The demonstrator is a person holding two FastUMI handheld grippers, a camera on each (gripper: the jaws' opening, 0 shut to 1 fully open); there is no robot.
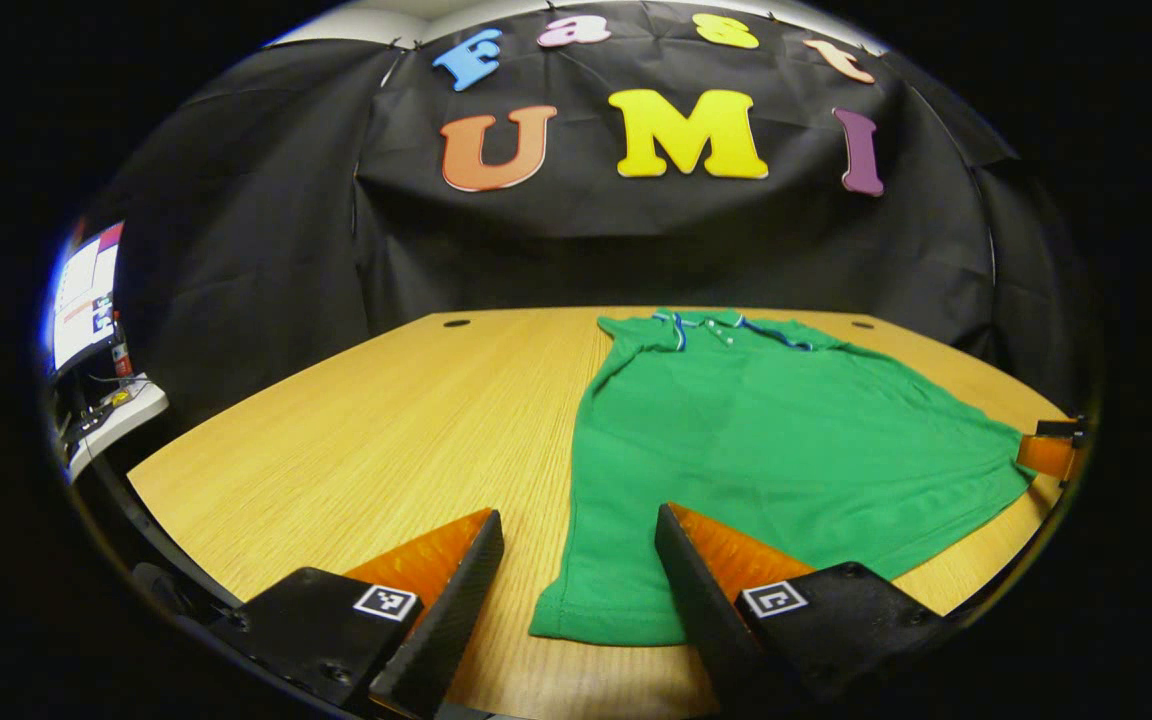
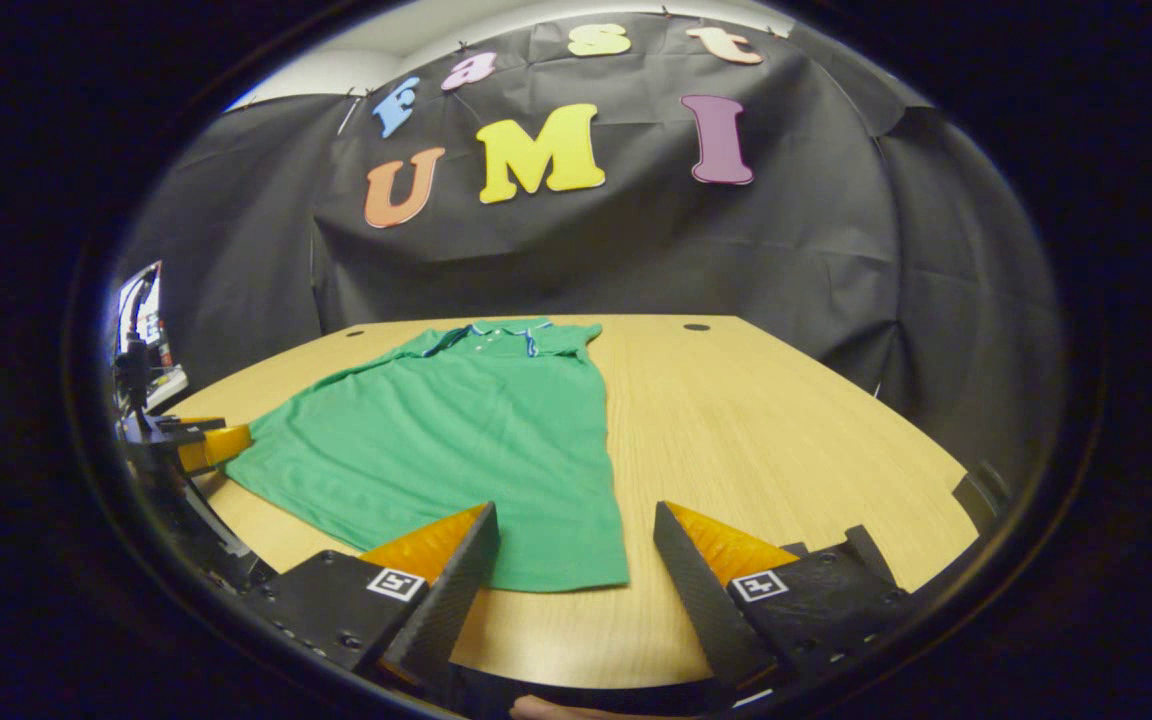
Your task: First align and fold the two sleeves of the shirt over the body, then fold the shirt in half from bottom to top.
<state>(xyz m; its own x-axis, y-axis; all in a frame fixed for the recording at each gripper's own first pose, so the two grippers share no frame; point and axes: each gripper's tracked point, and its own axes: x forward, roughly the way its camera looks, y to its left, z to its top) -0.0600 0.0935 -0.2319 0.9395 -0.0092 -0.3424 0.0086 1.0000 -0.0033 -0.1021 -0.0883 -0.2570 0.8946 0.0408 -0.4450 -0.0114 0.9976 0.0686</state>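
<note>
In the left gripper view, a pale wood-grain worktop runs back to the booth's black cloth wall, with two small dark holes near its far edge. A green shirt lies flat on it, collar toward the wall, hem toward the camera, sleeves already folded in over the body. The left gripper hovers with its fingers spread wide apart, holding nothing, the hem's near corner lying between them. At the right rim the other gripper's tip sits just beside the shirt's edge. Far left, a lit screen stands beside the worktop.

In the right gripper view, the same worktop and wall appear, with the shirt left of centre. The right gripper has its fingers wide open and empty, the hem's corner between them. The left gripper shows at the left, by the shirt's far corner.
</note>
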